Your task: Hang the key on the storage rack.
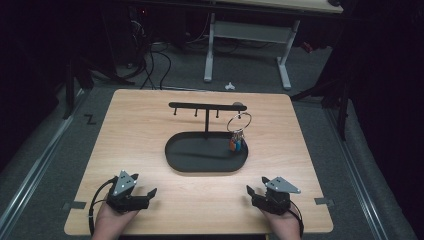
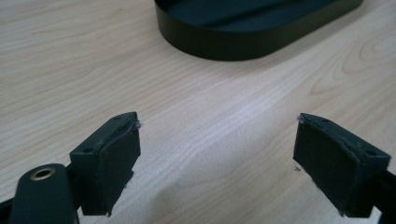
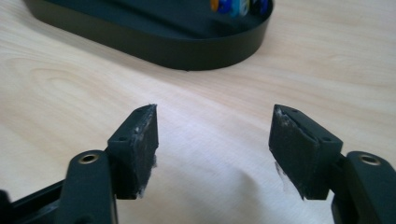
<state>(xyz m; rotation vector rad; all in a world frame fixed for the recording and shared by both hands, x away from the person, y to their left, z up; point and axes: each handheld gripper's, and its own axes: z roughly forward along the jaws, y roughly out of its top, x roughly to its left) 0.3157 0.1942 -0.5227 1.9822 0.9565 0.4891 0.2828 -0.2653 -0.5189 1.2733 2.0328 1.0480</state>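
We see a wooden table (image 1: 150,130) with a black oval tray (image 1: 175,155) at its middle. A post rises from the tray and carries a bar with hooks, the rack (image 1: 206,106). From the bar's right end hangs a key ring (image 1: 239,121), and its coloured keys (image 1: 236,142) dangle just above the tray's right part.

Our left gripper (image 1: 150,192) rests near the table's near edge, to the left, well apart from the tray. Its jaws stand spread wide with only bare wood between them; in the left gripper view the tray's rim (image 2: 219,46) lies ahead.

Our right gripper (image 1: 249,190) rests at the near edge on the right, jaws also spread and holding nothing. In the right gripper view the tray (image 3: 187,51) lies ahead, and the keys (image 3: 236,5) show at the top, well beyond the jaws.
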